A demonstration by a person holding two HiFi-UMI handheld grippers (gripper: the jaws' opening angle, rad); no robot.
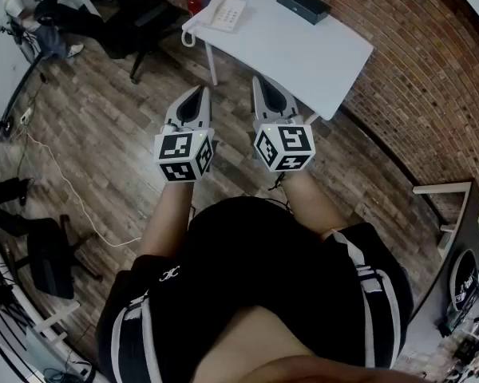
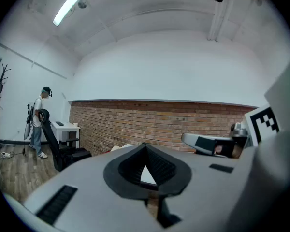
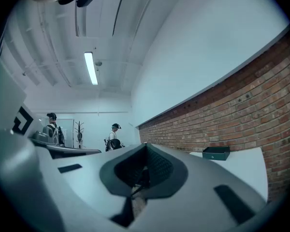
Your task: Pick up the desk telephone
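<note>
**While Both Claws Are Shut and Empty, the Phone Sits Well Ahead on the Table**

Although nothing lies between their jaws, the left claw (image 1: 198, 91) and the right claw (image 1: 260, 81) are both closed tight, tips together. They are held side by side and roughly level over the wooden floor (image 1: 104, 126). Open floor spreads out to the left of the left claw. A thin cable (image 1: 64, 194) trails across the boards well off to that side and behind.

Just ahead of the right claw runs the near edge of the table (image 1: 319, 62). In the head view that claw's tip overlaps the edge, while the left claw's tip stops short of it, with floor showing between. How high the claws are against the tabletop I cannot tell.

Farther ahead, the phone (image 1: 222, 13) sits at the table's left end, in line with the gap between the claws and well apart from both. It lies close to the table's left edge, and its coiled cord (image 1: 188, 35) hangs over that edge. Open tabletop stretches from the right claw to the phone.

Beyond, ahead and right of the right claw, a box (image 1: 302, 4) rests by the far edge, well apart from the phone. A brick wall (image 1: 431, 94) runs to the right of the right claw, past the table's right end. Ahead and left of the left claw, past the table's left end, a chair (image 1: 148, 18) stands near the phone's corner.
</note>
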